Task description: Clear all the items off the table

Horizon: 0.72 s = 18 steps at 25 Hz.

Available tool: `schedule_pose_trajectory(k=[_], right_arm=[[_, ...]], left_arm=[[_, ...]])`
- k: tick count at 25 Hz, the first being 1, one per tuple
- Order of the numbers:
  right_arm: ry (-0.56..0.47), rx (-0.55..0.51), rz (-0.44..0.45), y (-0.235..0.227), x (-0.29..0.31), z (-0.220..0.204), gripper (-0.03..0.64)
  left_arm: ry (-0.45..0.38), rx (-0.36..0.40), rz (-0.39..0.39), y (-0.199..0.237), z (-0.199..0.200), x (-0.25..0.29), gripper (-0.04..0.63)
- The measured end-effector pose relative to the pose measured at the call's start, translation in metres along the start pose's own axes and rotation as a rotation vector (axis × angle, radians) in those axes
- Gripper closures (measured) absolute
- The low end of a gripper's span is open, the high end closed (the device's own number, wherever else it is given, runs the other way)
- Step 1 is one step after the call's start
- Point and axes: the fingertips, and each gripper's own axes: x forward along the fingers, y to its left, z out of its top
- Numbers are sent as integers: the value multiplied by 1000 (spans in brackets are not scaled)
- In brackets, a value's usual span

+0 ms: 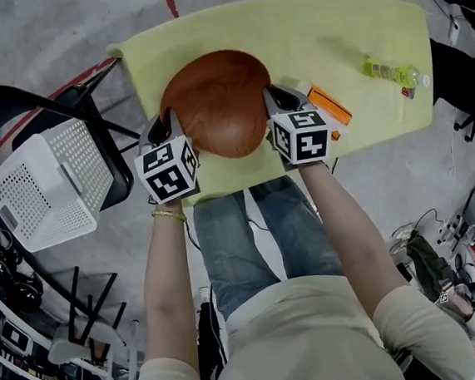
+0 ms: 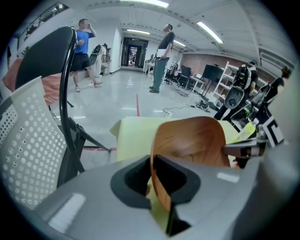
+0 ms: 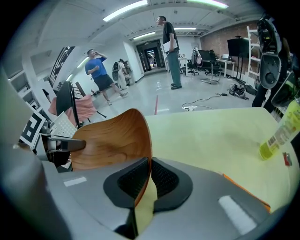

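The wooden bowl [image 1: 217,103] is over the near-left part of the yellow-green surface [image 1: 355,23], can't tell if it's actually off it. It's pinched from both sides: the left gripper [image 1: 167,126] has its jaws closed on the left rim, and the right gripper [image 1: 277,98] has its jaws clamped on the right rim, so the bowl sits between the two. An orange packet [image 1: 330,105] is just beside the right gripper. A green bottle [image 1: 392,71] lies well apart, near the far right.

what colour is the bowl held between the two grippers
Reddish-brown with a wood grain; the bowl shows best in the head view.
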Motion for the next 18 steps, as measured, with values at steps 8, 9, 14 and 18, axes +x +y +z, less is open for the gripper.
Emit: schedule_pose_trajectory(k=[8,9,14,18], right_arm=[[-16,-20,-3,3,-33,8,600],[-19,-27,-2,4,-38,10,600],[-32,-83,9,11,-64,19,600],[-49,-124,20,19,-88,28,600]], left_arm=[[-11,-36,-8,-12,-3,-32,560],[-14,-41,-8,-14,-3,-37,560],[-30,-58,-5,-20,-1,-64,560],[-49,-82,-2,-24,1,-88,560]])
